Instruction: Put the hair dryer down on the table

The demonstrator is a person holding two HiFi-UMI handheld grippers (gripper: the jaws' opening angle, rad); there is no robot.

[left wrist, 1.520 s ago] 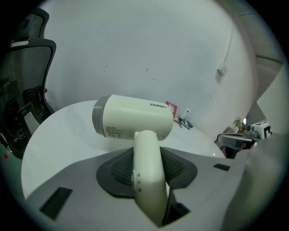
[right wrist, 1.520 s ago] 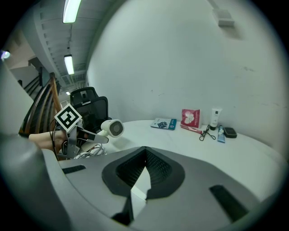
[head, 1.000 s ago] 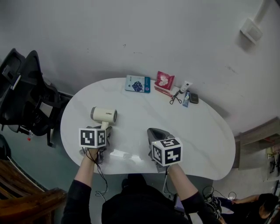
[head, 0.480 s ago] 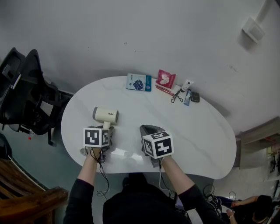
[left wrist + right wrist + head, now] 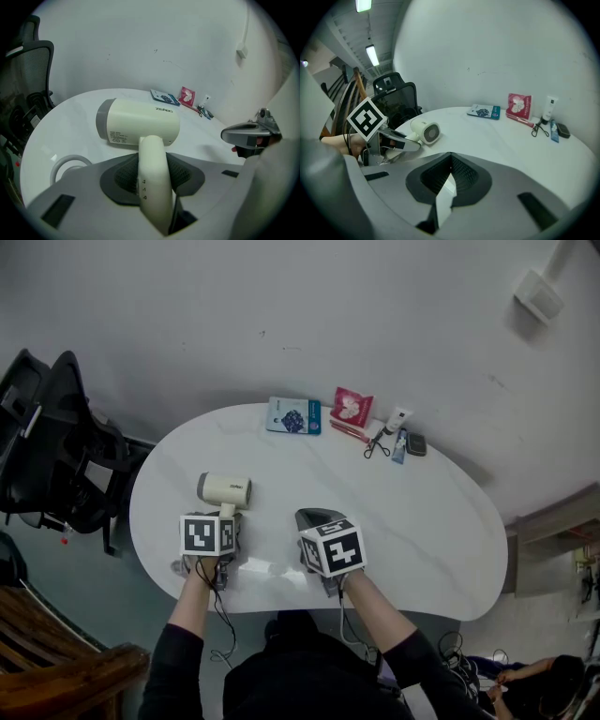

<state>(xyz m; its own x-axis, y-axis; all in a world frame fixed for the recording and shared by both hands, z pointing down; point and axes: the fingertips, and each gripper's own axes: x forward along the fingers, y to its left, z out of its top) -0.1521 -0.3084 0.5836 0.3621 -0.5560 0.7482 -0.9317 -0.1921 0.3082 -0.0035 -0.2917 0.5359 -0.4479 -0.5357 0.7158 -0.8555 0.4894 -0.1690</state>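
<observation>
Hair dryer (image 5: pixel 138 124) handle is sitting clamped in the left claw (image 5: pixel 153 180), clear only in the left gripper view. Its body is lying low at the counter's (image 5: pixel 422 521) left side. Right claw (image 5: pixel 443 190) is hovering closed, empty.

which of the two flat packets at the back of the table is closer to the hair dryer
The blue packet. It lies to the left of the red packet, on the side toward the hair dryer.
</observation>
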